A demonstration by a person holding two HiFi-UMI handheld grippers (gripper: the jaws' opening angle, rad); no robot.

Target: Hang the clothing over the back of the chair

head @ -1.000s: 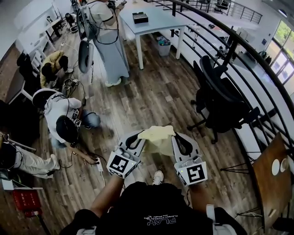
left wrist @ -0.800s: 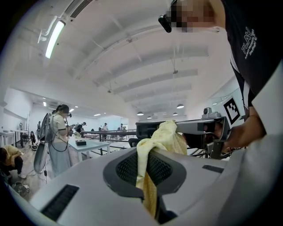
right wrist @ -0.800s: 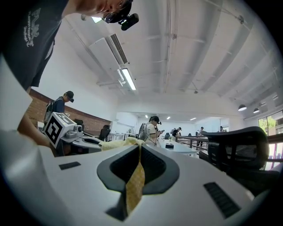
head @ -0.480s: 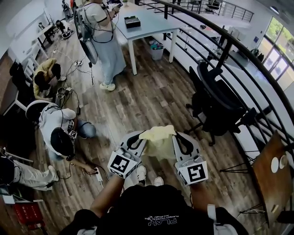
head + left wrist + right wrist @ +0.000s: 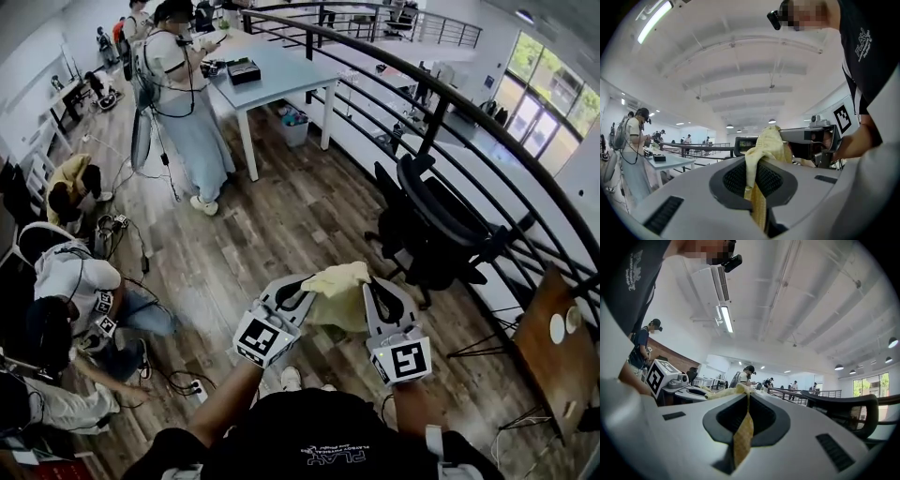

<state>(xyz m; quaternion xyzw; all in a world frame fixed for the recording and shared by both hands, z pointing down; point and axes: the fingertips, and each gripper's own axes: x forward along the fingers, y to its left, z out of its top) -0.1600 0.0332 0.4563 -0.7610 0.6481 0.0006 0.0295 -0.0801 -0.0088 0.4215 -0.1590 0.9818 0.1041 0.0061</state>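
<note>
A pale yellow piece of clothing (image 5: 339, 291) hangs bunched between my two grippers, held up in front of me. My left gripper (image 5: 302, 284) is shut on its left end, and the yellow cloth (image 5: 759, 183) runs up out of the closed jaws. My right gripper (image 5: 372, 285) is shut on the other end, a yellow strip (image 5: 743, 434) pinched between its jaws. The black office chair (image 5: 433, 230) stands ahead and to the right by the railing, its backrest (image 5: 843, 409) showing at the right of the right gripper view.
A curved black railing (image 5: 441, 94) runs along the right. A white table (image 5: 267, 80) stands ahead, with a standing person (image 5: 183, 103) beside it. People sit and crouch on the wood floor at left (image 5: 66, 291). A brown table corner (image 5: 553, 347) lies at the right.
I have moved forward with the clothing held between both grippers. The black chair and the railing are nearer and more central; the crouching people have slid left and back.
</note>
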